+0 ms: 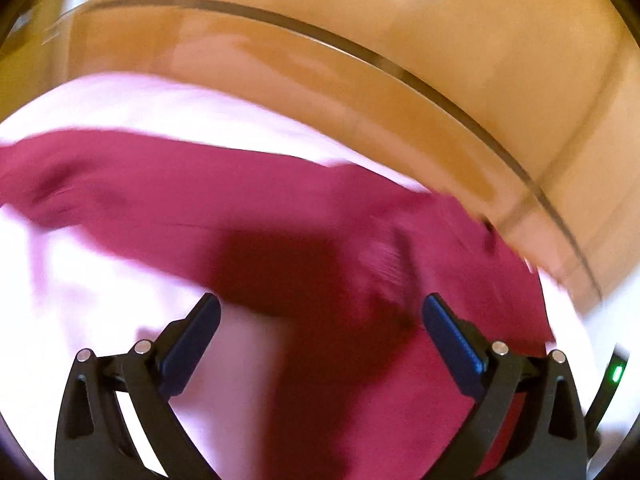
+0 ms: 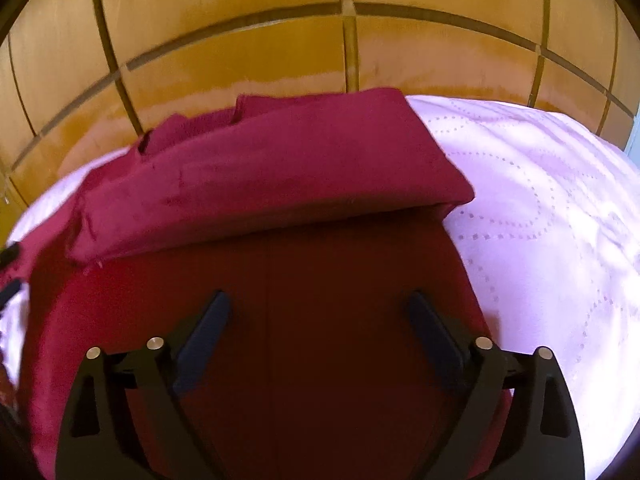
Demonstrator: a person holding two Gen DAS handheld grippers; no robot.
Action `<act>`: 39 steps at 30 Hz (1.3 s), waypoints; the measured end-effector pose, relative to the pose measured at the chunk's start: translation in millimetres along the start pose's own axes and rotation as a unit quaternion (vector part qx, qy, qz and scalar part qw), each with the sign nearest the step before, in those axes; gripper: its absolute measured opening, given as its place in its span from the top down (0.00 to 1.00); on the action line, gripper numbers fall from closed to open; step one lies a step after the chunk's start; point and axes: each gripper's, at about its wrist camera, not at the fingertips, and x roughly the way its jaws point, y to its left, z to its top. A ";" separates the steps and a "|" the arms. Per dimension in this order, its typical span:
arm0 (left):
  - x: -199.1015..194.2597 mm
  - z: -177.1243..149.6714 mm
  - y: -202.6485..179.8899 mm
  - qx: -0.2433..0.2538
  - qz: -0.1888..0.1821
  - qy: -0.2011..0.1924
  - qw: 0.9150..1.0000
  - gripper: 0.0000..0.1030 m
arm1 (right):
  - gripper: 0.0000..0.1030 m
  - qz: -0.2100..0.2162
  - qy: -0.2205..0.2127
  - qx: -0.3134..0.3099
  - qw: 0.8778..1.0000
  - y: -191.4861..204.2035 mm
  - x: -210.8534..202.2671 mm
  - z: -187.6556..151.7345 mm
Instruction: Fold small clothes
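Both black grippers, left (image 1: 320, 312) and right (image 2: 318, 308), gaping wide, empty, over soft folded maroon garment (image 2: 280, 168), quilted white cover (image 2: 540, 208)

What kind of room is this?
Probably a bedroom at home: a dark red cloth garment lies part-folded on a pale pink quilted bedcover, with glossy brown wooden panelling, perhaps a wardrobe, behind.

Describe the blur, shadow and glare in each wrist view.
Left wrist view: heavy motion blur smears the maroon garment and the wooden panelling; the pale bedspread is blown out; a dark shadow crosses the cloth. Right wrist view: sharper, fold edges readable; the right gripper shades the garment beneath; fisheye bends the panel lines.
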 end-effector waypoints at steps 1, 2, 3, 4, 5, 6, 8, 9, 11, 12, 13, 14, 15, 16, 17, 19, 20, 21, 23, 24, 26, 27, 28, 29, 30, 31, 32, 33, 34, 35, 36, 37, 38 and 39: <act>-9.0 3.2 21.3 -0.034 0.011 -0.011 0.999 0.02 | 0.10 -0.007 0.002 -0.006 1.000 2.7 2.5 0.8; -16.9 5.6 39.6 -0.063 0.018 -0.021 0.998 0.02 | 0.09 -0.011 0.003 -0.009 1.000 3.8 3.5 1.7; -24.1 7.5 55.3 -0.086 0.026 -0.030 0.995 0.02 | 0.07 -0.015 0.004 -0.013 1.000 5.2 3.5 0.2; -32.6 9.9 73.3 -0.108 0.037 -0.041 0.993 0.02 | 0.06 -0.016 0.005 -0.015 1.000 5.6 4.0 0.4; -39.2 10.0 88.9 -0.120 0.047 -0.050 0.990 0.02 | 0.05 -0.016 0.007 -0.015 1.000 5.2 4.8 -0.4; -44.5 11.3 102.4 -0.131 0.058 -0.057 0.988 0.02 | 0.05 -0.015 0.008 -0.014 1.000 4.8 5.4 -1.5; -52.9 14.1 132.2 -0.165 0.079 -0.065 0.981 0.02 | 0.05 -0.011 0.009 -0.011 1.000 2.9 5.8 -1.4; -54.9 15.5 144.3 -0.183 0.082 -0.064 0.978 0.02 | 0.04 -0.010 0.009 -0.010 1.000 3.0 5.9 -0.9; -59.1 18.4 169.9 -0.227 0.067 -0.072 0.969 0.03 | 0.04 -0.011 0.008 -0.010 1.000 4.6 5.6 -1.0; -61.5 21.0 184.0 -0.254 0.058 -0.079 0.962 0.03 | 0.04 -0.012 0.008 -0.011 1.000 4.9 5.7 -1.0; -62.6 23.2 192.6 -0.274 0.052 -0.084 0.957 0.04 | 0.04 -0.012 0.008 -0.011 1.000 5.4 6.0 -0.8; -62.1 24.5 196.0 -0.286 0.047 -0.088 0.953 0.04 | 0.04 -0.012 0.008 -0.010 1.000 5.3 6.0 -0.7; -62.3 26.7 201.7 -0.300 0.039 -0.094 0.948 0.04 | 0.04 -0.012 0.008 -0.010 1.000 5.3 6.0 -0.7; -62.3 29.0 209.4 -0.316 0.031 -0.099 0.943 0.04 | 0.04 -0.012 0.007 -0.010 1.000 5.5 6.1 -0.8; -62.2 30.6 216.9 -0.329 0.027 -0.103 0.938 0.11 | 0.04 -0.012 0.007 -0.010 1.000 5.7 6.2 -0.8; -62.5 32.2 233.9 -0.356 0.032 -0.108 0.928 0.27 | 0.04 -0.012 0.007 -0.010 1.000 5.6 6.2 -0.8; -60.9 33.1 240.0 -0.362 0.036 -0.107 0.925 0.39 | 0.04 -0.012 0.007 -0.010 1.000 5.6 6.3 -0.8; -57.7 34.4 247.5 -0.369 0.040 -0.101 0.923 0.47 | 0.04 -0.012 0.007 -0.010 1.000 5.5 6.3 -0.8; -53.2 37.0 256.9 -0.375 0.038 -0.089 0.922 0.72 | 0.04 -0.012 0.007 -0.010 1.000 5.6 6.4 -0.8; -51.8 37.9 260.5 -0.377 0.034 -0.084 0.922 0.76 | 0.04 -0.012 0.007 -0.010 1.000 5.7 6.4 -0.9; -53.9 42.4 266.2 -0.372 0.032 -0.079 0.924 0.87 | 0.04 -0.012 0.007 -0.010 1.000 5.6 6.4 -0.9; -59.0 43.4 269.9 -0.369 0.031 -0.083 0.925 0.91 | 0.04 -0.012 0.007 -0.010 1.000 5.6 6.4 -1.0; -64.6 45.7 269.2 -0.365 0.030 -0.092 0.926 0.93 | 0.04 -0.012 0.007 -0.010 1.000 5.7 6.4 -1.0; -69.5 46.9 267.3 -0.360 0.026 -0.100 0.927 0.93 | 0.04 -0.012 0.007 -0.010 1.000 5.7 6.4 -1.1; -72.6 50.5 267.1 -0.354 0.022 -0.106 0.929 0.93 | 0.04 -0.012 0.007 -0.010 1.000 5.6 6.4 -1.1; -78.2 54.9 260.9 -0.342 0.020 -0.114 0.933 0.93 | 0.04 -0.012 0.007 -0.010 1.000 5.5 6.4 -1.1; -81.5 57.3 255.9 -0.334 0.020 -0.119 0.935 0.93 | 0.04 -0.012 0.007 -0.010 1.000 5.5 6.4 -1.1; -84.9 61.1 250.2 -0.324 0.018 -0.125 0.938 0.93 | 0.04 -0.011 0.007 -0.010 1.000 5.6 6.4 -1.2; -89.2 64.8 242.0 -0.311 0.017 -0.131 0.941 0.93 | 0.04 -0.012 0.007 -0.010 1.000 5.5 6.3 -1.2; -97.8 64.3 237.3 -0.300 0.016 -0.136 0.944 0.94 | 0.04 -0.011 0.007 -0.010 1.000 5.6 6.5 -1.3; -101.4 66.7 230.2 -0.289 0.016 -0.140 0.947 0.94 | 0.04 -0.011 0.007 -0.010 1.000 5.1 6.3 -1.8; -105.3 69.3 220.2 -0.276 0.012 -0.146 0.950 0.94 | 0.04 -0.011 0.007 -0.009 1.000 5.0 6.6 -1.8; -108.8 71.6 209.4 -0.263 0.006 -0.151 0.953 0.94 | 0.04 -0.011 0.006 -0.009 1.000 5.2 6.8 -1.8; -110.4 72.6 200.0 -0.254 0.002 -0.153 0.955 0.94 | 0.04 -0.010 0.006 -0.009 1.000 5.1 6.9 -1.8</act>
